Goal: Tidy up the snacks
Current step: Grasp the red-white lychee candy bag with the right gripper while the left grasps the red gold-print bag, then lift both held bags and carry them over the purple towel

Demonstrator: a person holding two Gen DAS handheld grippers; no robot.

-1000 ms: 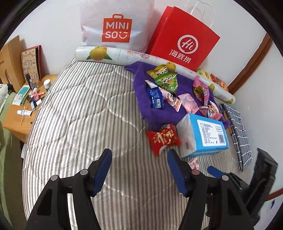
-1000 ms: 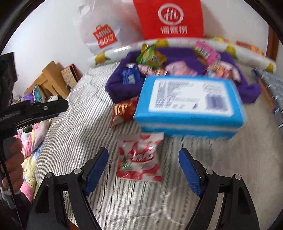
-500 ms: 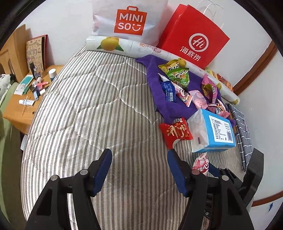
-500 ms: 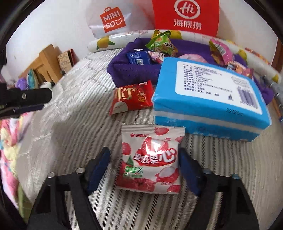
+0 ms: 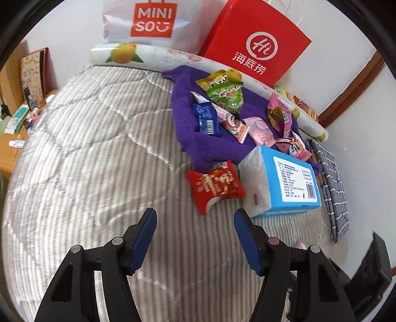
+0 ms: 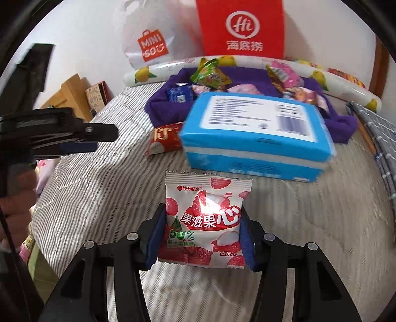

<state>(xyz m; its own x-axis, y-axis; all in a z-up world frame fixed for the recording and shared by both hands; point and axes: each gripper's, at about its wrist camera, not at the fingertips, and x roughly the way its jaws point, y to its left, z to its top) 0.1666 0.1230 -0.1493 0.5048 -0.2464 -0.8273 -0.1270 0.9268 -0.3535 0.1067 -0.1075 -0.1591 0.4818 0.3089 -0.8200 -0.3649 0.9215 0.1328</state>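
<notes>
My right gripper (image 6: 201, 237) is shut on a white and red lychee candy packet (image 6: 205, 220), its blue pads pressing both sides of it just above the striped bed. My left gripper (image 5: 195, 237) is open and empty over the bed, just short of a red snack packet (image 5: 215, 185). A blue tissue pack (image 5: 284, 183) lies right of that packet; it also shows in the right wrist view (image 6: 255, 133). Several more snack packets (image 5: 222, 109) lie on a purple cloth (image 5: 205, 143) farther back.
A white MINISO bag (image 5: 148, 22) and a red paper bag (image 5: 255, 47) lean on the wall behind a fruit-print roll (image 5: 138, 55). A wooden side table (image 5: 14, 138) with small items stands left. A grey checked cloth (image 5: 334, 183) lies right.
My right gripper has moved forward around the lychee packet and closed on it. My left gripper has shifted closer to the red packet and stays open.
</notes>
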